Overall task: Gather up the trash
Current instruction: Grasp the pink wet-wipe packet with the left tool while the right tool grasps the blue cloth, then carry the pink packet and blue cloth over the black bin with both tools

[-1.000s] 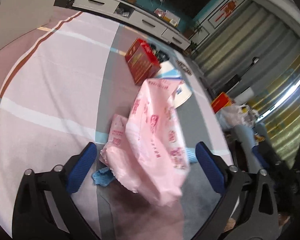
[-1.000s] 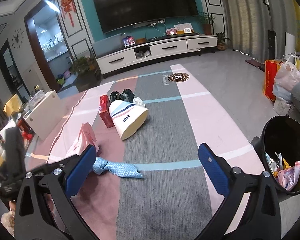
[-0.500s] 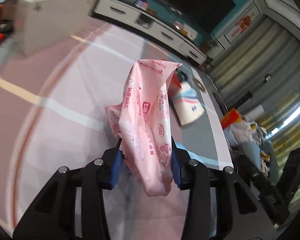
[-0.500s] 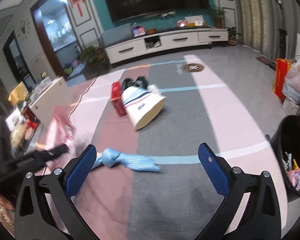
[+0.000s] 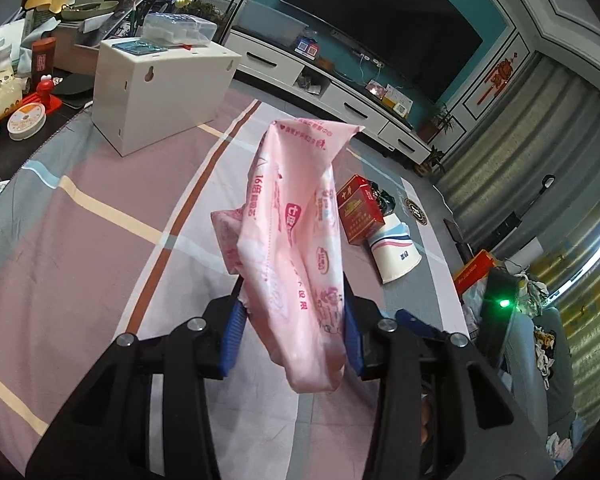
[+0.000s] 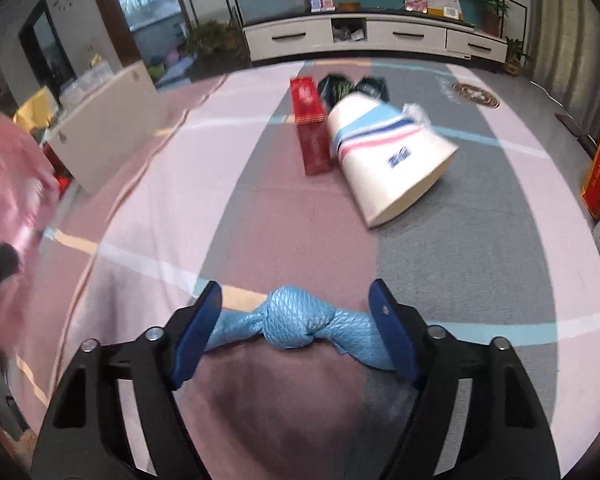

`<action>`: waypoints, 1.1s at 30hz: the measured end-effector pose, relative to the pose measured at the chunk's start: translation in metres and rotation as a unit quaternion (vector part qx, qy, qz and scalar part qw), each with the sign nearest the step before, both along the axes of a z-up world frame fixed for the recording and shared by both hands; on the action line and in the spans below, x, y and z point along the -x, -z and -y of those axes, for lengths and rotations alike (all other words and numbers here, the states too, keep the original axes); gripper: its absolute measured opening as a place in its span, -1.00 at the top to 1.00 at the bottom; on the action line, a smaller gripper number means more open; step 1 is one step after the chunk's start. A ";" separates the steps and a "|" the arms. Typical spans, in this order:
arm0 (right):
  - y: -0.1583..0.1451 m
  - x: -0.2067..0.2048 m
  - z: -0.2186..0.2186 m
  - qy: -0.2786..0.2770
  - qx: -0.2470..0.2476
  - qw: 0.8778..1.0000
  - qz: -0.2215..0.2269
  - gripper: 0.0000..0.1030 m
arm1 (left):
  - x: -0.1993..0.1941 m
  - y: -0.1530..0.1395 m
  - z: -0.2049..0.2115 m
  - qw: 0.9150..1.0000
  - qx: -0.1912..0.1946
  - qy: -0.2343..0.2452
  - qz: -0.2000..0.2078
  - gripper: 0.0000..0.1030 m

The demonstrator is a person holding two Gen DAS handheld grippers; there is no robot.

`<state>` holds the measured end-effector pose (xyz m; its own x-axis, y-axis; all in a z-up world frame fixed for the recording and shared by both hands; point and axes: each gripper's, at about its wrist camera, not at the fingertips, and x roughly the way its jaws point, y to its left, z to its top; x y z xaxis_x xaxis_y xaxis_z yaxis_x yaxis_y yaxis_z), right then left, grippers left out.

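My left gripper (image 5: 294, 332) is shut on a crumpled pink plastic wrapper (image 5: 296, 224), held up off the striped rug. The same pink wrapper (image 6: 12, 184) shows blurred at the left edge of the right wrist view. My right gripper (image 6: 296, 328) hangs low over the rug with its jaws closing around a knotted blue quilted bag (image 6: 300, 322). The bag lies between the blue pads, which do not press on it. Farther back lie a red carton (image 6: 310, 120), a tipped white paper cup (image 6: 388, 160) with stripes, and dark crumpled wrappers (image 6: 352, 86).
A white cabinet box (image 5: 160, 88) stands on the rug's left side beside a cluttered low table (image 5: 16, 80). A white TV stand (image 6: 372, 36) runs along the far wall. An orange bag (image 6: 598, 176) and other bags sit at the right.
My left gripper closed on the pink wrapper and lifted it off the rug. My right gripper dropped toward the blue bag, which now lies between its narrowing jaws.
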<state>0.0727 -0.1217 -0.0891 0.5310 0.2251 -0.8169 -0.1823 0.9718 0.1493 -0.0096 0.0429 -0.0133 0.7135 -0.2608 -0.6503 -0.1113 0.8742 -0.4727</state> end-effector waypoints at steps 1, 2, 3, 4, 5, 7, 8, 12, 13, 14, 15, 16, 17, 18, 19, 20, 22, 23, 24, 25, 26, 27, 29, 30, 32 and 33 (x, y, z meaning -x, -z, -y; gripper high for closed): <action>0.005 0.000 0.000 0.002 0.004 1.000 -0.003 -0.27 | -0.001 -0.001 0.000 1.000 0.002 0.000 -0.001 0.16; 0.007 -0.001 0.000 0.002 0.005 1.000 -0.004 -0.18 | -0.001 -0.001 0.000 1.000 0.005 0.001 -0.001 0.16; 0.010 0.000 -0.001 -0.001 0.003 1.000 -0.006 -0.14 | -0.001 -0.001 -0.001 1.000 0.007 0.001 -0.002 0.16; 0.012 0.001 -0.001 -0.004 0.004 1.000 -0.008 -0.05 | -0.001 -0.001 -0.001 1.000 0.008 0.001 -0.003 0.16; 0.013 0.003 -0.003 -0.008 0.006 1.000 -0.008 0.04 | -0.001 -0.001 0.001 1.000 0.008 0.002 -0.003 0.16; 0.013 0.007 -0.005 -0.016 0.005 1.000 -0.008 0.18 | -0.002 0.000 0.003 1.000 0.004 0.003 -0.003 0.16; 0.012 0.009 -0.005 -0.015 0.002 1.000 -0.008 0.26 | -0.002 0.000 0.004 1.000 0.005 0.007 -0.002 0.16; 0.005 0.018 -0.003 -0.019 0.001 1.000 -0.001 0.35 | -0.005 0.004 0.007 1.000 0.008 0.012 -0.010 0.16; 0.003 0.020 -0.002 -0.019 -0.001 1.000 0.001 0.35 | -0.006 0.004 0.009 1.000 0.006 0.013 -0.010 0.16; -0.002 0.023 0.001 -0.018 -0.006 1.000 0.006 0.35 | -0.005 0.004 0.010 1.000 0.004 0.014 -0.009 0.16; -0.007 0.025 0.004 -0.016 -0.012 1.000 0.011 0.35 | -0.004 0.003 0.012 1.000 0.001 0.015 -0.006 0.16; -0.012 0.026 0.006 -0.014 -0.017 1.000 0.015 0.35 | -0.003 0.002 0.013 1.000 0.000 0.017 -0.004 0.16; -0.018 0.029 0.009 -0.012 -0.022 0.999 0.022 0.35 | -0.003 0.001 0.013 1.000 0.000 0.018 -0.003 0.16; -0.025 0.032 0.012 -0.009 -0.025 0.999 0.031 0.35 | -0.002 0.000 0.014 1.000 -0.002 0.020 -0.001 0.16; -0.033 0.035 0.016 -0.007 -0.027 0.999 0.042 0.35 | -0.002 0.000 0.015 1.000 -0.003 0.021 -0.001 0.16; -0.040 0.037 0.018 -0.004 -0.029 0.998 0.051 0.35 | -0.002 0.000 0.016 1.000 -0.004 0.022 0.000 0.16; -0.053 0.044 0.025 0.000 -0.036 0.997 0.067 0.35 | -0.001 -0.002 0.019 1.000 -0.009 0.024 0.002 0.16; -0.059 0.047 0.027 0.001 -0.039 0.997 0.073 0.35 | 0.000 -0.003 0.020 1.000 -0.011 0.026 0.005 0.16; -0.067 0.051 0.032 0.004 -0.043 0.996 0.084 0.35 | 0.001 -0.005 0.021 0.999 -0.013 0.029 0.008 0.16; -0.071 0.053 0.033 0.006 -0.044 0.995 0.089 0.35 | 0.002 -0.006 0.024 0.999 -0.014 0.032 0.011 0.16; -0.079 0.057 0.037 0.010 -0.042 0.994 0.100 0.35 | 0.003 -0.008 0.026 0.999 -0.014 0.035 0.014 0.16; -0.085 0.060 0.040 0.014 -0.042 0.993 0.106 0.35 | 0.004 -0.011 0.029 0.999 -0.014 0.037 0.016 0.16; -0.097 0.069 0.047 0.017 -0.048 0.991 0.120 0.35 | 0.008 -0.015 0.035 0.999 -0.013 0.044 0.021 0.16; -0.102 0.073 0.050 0.018 -0.052 0.990 0.127 0.35 | 0.010 -0.019 0.039 0.998 -0.014 0.050 0.026 0.16; -0.114 0.082 0.057 0.023 -0.057 0.988 0.145 0.35 | 0.016 -0.027 0.050 0.997 -0.033 0.060 0.040 0.16; -0.120 0.087 0.061 0.027 -0.057 0.986 0.155 0.35 | 0.018 -0.030 0.054 0.996 -0.042 0.060 0.044 0.16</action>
<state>-0.0139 -0.1827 0.0310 0.7650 0.2695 -0.5850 -0.1840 0.9618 0.2026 -0.0281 -0.0108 0.0166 0.7362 -0.2955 -0.6089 0.0356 0.9153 -0.4012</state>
